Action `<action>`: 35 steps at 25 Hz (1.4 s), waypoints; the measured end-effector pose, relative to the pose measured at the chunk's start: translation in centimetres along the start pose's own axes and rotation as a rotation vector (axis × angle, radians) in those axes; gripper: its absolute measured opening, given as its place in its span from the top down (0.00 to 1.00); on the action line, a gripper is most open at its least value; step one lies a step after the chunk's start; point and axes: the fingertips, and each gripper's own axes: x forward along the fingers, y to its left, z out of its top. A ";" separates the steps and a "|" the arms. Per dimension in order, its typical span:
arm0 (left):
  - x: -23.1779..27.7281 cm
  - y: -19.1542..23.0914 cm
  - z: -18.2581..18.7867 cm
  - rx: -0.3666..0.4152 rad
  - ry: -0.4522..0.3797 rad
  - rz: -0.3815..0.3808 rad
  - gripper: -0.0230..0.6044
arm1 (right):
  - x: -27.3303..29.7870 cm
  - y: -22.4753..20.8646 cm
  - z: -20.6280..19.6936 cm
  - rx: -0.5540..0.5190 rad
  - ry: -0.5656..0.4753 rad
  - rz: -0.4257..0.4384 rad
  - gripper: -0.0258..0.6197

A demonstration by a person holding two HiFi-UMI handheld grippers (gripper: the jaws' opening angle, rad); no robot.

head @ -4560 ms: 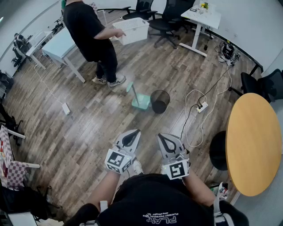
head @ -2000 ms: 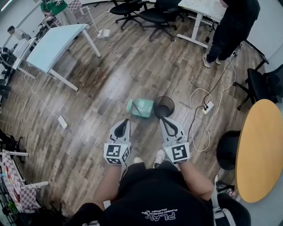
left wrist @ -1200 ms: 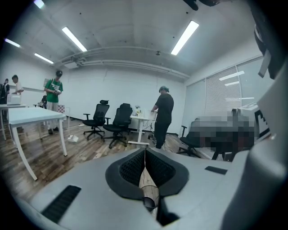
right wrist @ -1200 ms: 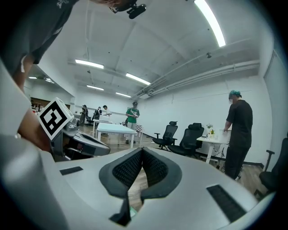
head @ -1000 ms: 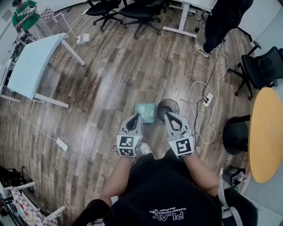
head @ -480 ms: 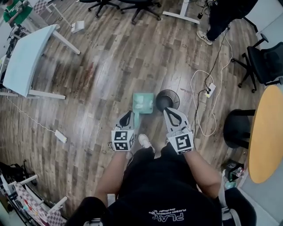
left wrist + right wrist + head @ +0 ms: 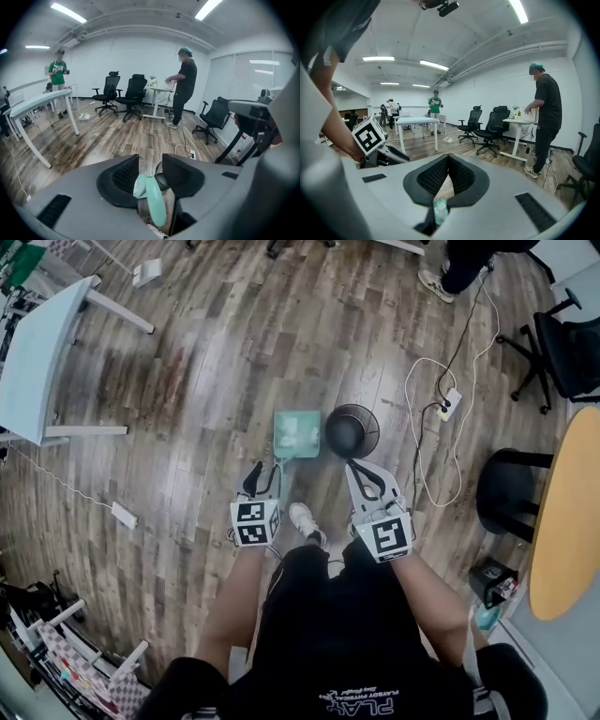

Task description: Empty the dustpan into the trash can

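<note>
dustpan (image 7: pixel 297 434): on wood floor, just beside trash can (image 7: pixel 352 430) | handling: likely light, stiff plastic; keep level or contents spill; grip the handle (image 7: pixel 155 204) | left gripper (image 7: pixel 151 165): fingers just opened, spread either side of handle, not pinching | right gripper (image 7: pixel 448 161): fingers pressed together, empty | writing: none legible on either

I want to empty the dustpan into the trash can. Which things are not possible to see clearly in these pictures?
- Dustpan contents: head view, too small.
- Trash can inside: head view, too dark.
- Trash can, left gripper view: mostly behind the left claw, whose jaws have just been opening, handle between them.
- Dustpan, right gripper view: only a sliver below the shut right claw.
</note>
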 end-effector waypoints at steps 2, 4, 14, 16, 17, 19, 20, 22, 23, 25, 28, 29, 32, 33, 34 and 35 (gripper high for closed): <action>0.5 -0.1 -0.8 -0.016 0.028 0.001 0.67 | -0.1 -0.3 -0.7 0.013 0.020 0.004 0.92; 1.0 -0.1 -1.6 -0.033 0.058 0.000 0.64 | -0.1 -0.4 -1.1 0.025 0.030 0.007 0.92; 5.3 -0.9 -5.2 -0.076 0.191 -0.016 0.52 | -0.1 0.0 -2.8 0.026 0.051 0.048 0.92; 6.3 -0.7 -5.9 -0.077 0.225 0.006 0.52 | 0.0 -0.5 -3.0 0.035 0.062 0.051 0.92; 6.8 -0.6 -6.3 -0.081 0.240 0.015 0.52 | 0.1 -0.8 -3.1 0.037 0.068 0.052 0.92; 7.5 -0.4 -6.9 -0.101 0.261 0.026 0.52 | 0.2 -1.6 -3.4 0.033 0.074 0.052 0.92; 7.8 -0.2 -7.1 -0.114 0.265 0.030 0.52 | 0.2 -1.9 -3.5 0.030 0.076 0.051 0.92; 8.1 0.2 -7.2 -0.134 0.267 0.040 0.52 | 0.3 -2.5 -3.8 0.029 0.080 0.046 0.92; 8.2 0.5 -7.2 -0.141 0.268 0.047 0.58 | 0.3 -2.8 -4.0 0.033 0.085 0.045 0.92; 8.6 0.7 -7.5 -0.145 0.274 0.065 0.65 | 0.1 -3.2 -4.5 0.041 0.097 0.048 0.92; 9.3 0.9 -8.2 -0.159 0.283 0.082 0.66 | -0.1 -3.4 -5.0 0.036 0.096 0.053 0.92; 9.5 1.0 -8.4 -0.165 0.286 0.085 0.66 | -0.2 -3.4 -5.1 0.036 0.096 0.052 0.92; 9.9 1.2 -8.6 -0.177 0.295 0.094 0.67 | -0.4 -3.5 -5.5 0.035 0.098 0.052 0.92; 10.0 1.2 -8.5 -0.179 0.295 0.098 0.67 | -0.5 -3.6 -5.7 0.035 0.099 0.052 0.92; 10.1 1.2 -8.5 -0.180 0.298 0.101 0.68 | -0.6 -3.7 -5.9 0.038 0.102 0.051 0.92; 10.2 1.2 -8.7 -0.179 0.308 0.099 0.69 | -0.8 -3.9 -6.1 0.042 0.106 0.049 0.92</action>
